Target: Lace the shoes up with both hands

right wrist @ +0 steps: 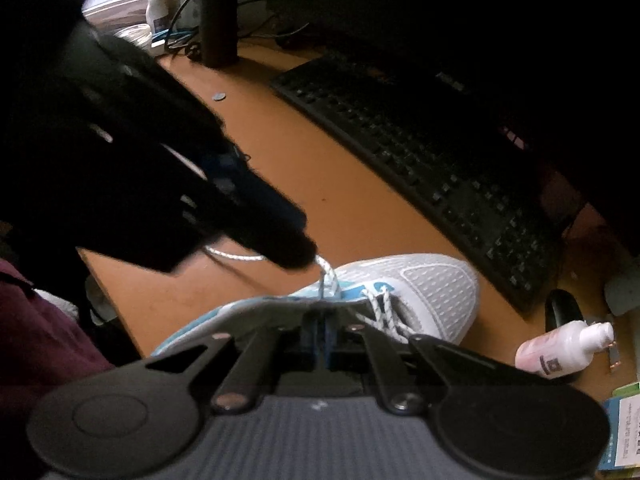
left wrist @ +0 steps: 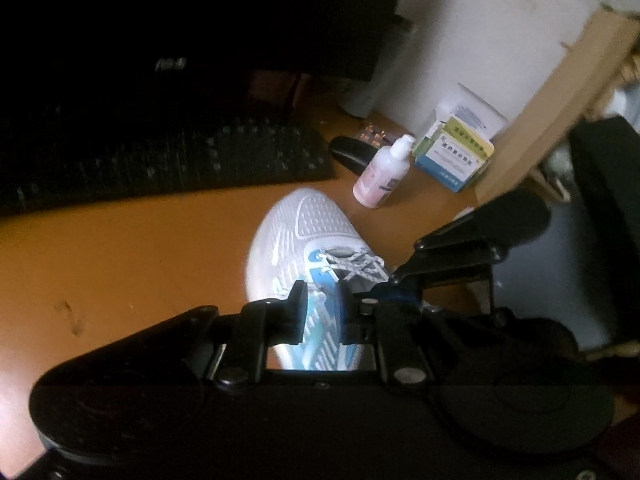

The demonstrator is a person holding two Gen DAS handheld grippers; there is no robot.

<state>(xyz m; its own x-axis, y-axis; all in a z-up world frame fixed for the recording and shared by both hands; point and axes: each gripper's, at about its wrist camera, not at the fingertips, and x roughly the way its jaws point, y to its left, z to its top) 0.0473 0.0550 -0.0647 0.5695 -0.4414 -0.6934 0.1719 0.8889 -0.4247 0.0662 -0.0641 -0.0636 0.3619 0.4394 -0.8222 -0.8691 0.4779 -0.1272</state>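
A white and blue sneaker (left wrist: 298,236) lies on the orange desk with its toe pointing away; it also shows in the right wrist view (right wrist: 436,288). Its speckled white lace (left wrist: 356,266) crosses the upper eyelets. My left gripper (left wrist: 320,312) hovers over the shoe's tongue with its jaws a shoe-tongue width apart, nothing between them. My right gripper (right wrist: 320,332) is shut on a strand of the lace (right wrist: 326,270), which runs up from the jaws toward the left gripper's tip (right wrist: 296,252). A loose lace loop (right wrist: 236,256) lies on the desk.
A black keyboard (left wrist: 160,160) lies behind the shoe, also in the right wrist view (right wrist: 420,168). A pink-white bottle (left wrist: 382,174), a black mouse (left wrist: 350,154), medicine boxes (left wrist: 454,152) and a cardboard panel (left wrist: 560,108) stand at the right. A dark cylinder (right wrist: 216,12) stands at the back.
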